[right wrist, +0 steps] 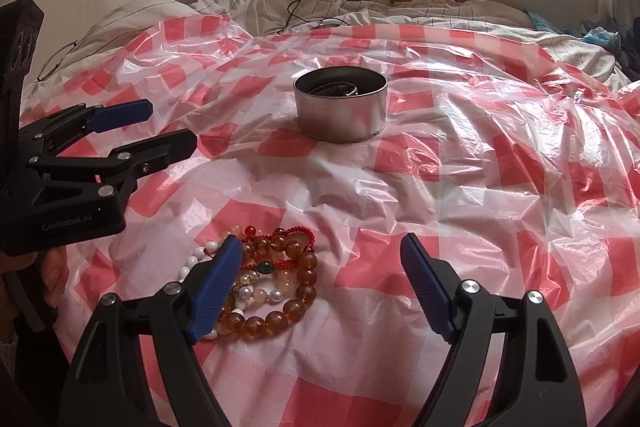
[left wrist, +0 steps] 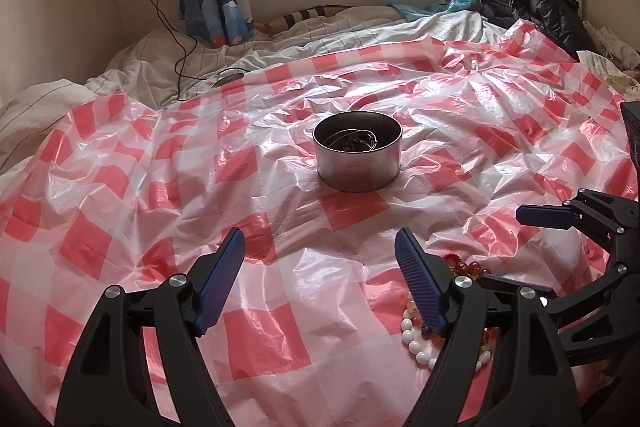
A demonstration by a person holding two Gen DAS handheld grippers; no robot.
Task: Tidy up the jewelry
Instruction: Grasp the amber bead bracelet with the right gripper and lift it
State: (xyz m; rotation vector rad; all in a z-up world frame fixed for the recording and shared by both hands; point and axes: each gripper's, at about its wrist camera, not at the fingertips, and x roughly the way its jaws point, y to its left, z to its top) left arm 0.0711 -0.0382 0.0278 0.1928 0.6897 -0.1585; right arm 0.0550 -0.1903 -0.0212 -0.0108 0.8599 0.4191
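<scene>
Several bracelets (right wrist: 268, 283) beside left-hand fingers (right wrist: 218, 285)

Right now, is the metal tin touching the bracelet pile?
Apart. The right wrist view shows checkered sheet between the metal tin and the bracelet pile.

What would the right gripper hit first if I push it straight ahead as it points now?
Probably the checkered plastic sheet, then the round metal tin farther on. The right gripper is open, and the bead bracelets lie left of its line. Depth is uncertain.
</scene>
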